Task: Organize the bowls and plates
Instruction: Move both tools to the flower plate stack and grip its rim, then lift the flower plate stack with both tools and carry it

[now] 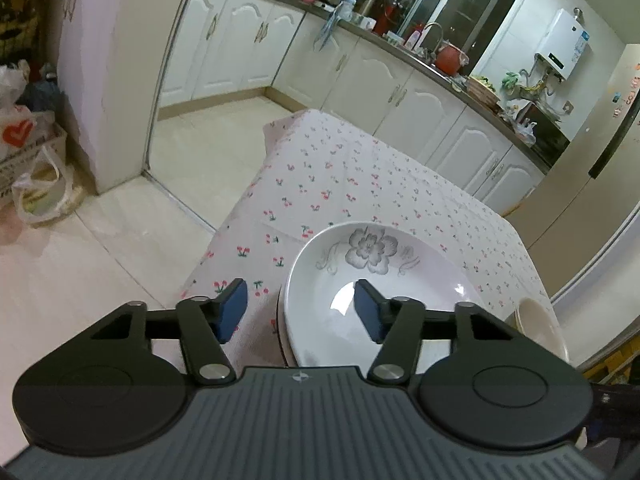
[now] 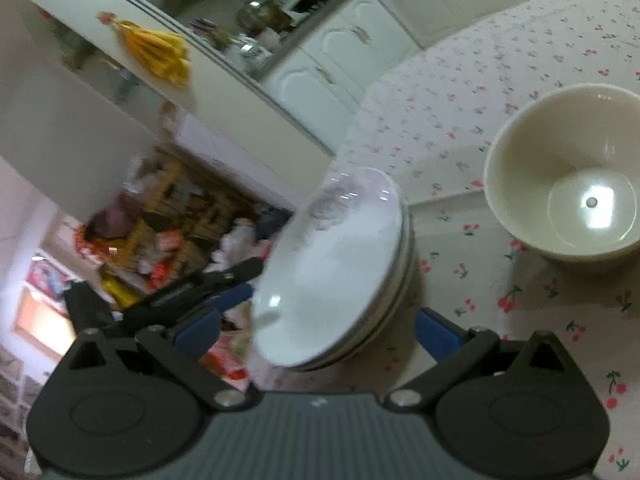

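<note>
Nearest the left wrist camera, the left gripper (image 1: 298, 310) was spread wide, its blue pads (image 1: 230, 310) apart with nothing between them; one pad sat over the cloth beside the plates, the other hung over the top plate's well. Just past it stood the stack of white plates (image 1: 372, 280) near the table's near edge, the top one bearing a grey flower print on its far rim. At the right edge of that view a cream bowl (image 1: 538, 326) showed only in part, beside the stack. From the right wrist camera, the right gripper (image 2: 320, 330) was also spread, its fingers either side of the plate stack (image 2: 340, 272) without clearly touching it; the frame was blurred, so contact could not be told. Beyond, toward the right, the cream bowl (image 2: 568, 184) stood upright on the cherry-print tablecloth (image 2: 460, 92), apart from the plates. Farther off ran white kitchen cabinets (image 1: 248, 40) under a cluttered counter
</note>
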`<state>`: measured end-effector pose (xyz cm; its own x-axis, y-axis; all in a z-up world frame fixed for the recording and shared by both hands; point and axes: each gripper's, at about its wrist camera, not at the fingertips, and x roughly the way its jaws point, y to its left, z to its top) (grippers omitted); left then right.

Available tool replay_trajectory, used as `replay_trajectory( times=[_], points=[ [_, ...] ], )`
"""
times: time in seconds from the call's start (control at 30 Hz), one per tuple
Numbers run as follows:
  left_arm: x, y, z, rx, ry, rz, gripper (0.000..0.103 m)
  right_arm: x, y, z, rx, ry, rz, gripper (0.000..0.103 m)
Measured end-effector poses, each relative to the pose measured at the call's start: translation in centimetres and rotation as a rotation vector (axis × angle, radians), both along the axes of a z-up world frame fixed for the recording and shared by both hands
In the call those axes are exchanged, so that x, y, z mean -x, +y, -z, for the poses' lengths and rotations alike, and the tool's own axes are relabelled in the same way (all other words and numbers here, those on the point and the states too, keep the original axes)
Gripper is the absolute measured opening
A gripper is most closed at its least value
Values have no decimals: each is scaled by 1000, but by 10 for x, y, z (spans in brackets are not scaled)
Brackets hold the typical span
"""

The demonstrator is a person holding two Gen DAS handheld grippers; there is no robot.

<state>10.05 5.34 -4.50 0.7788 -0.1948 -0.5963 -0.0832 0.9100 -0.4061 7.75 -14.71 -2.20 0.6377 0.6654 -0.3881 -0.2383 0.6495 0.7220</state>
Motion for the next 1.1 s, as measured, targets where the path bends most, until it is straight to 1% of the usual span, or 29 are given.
replay_trajectory(
  times=[0.1, 0.23, 0.37, 0.4, 0.53, 0.67, 0.7, 0.83, 0.97, 1.1],
  points=[
    [-7, 3, 6, 22, 20, 16, 60, -7, 7, 5, -4, 15, 0, 103],
    [-10, 3, 10, 40, 39, 38, 58, -17, 14, 9, 1, 33, 7, 103],
    [-15, 3, 16, 72, 58, 63, 57, -27, 23, 15, -39, 56, -21, 103],
    [-14, 4, 16, 84, 64, 66, 56, -29, 25, 16, -34, 61, -21, 103],
    [-9, 1, 14, 104, 55, 98, 56, -36, 30, 18, -33, 71, -16, 103],
    [-6, -4, 10, 73, 39, 94, 57, -43, 29, 17, -33, 73, -4, 103],
    [-6, -5, 11, 68, 37, 95, 56, -44, 29, 16, -26, 75, -5, 103],
    [-10, -10, 12, 27, 27, 93, 58, -44, 36, 12, 33, 65, -4, 103],
    [-18, -11, 11, 29, 31, 89, 58, -49, 34, 12, 32, 77, 2, 103],
    [-32, -17, 10, 29, 29, 91, 60, -59, 29, 9, 23, 78, 39, 103]
  ],
)
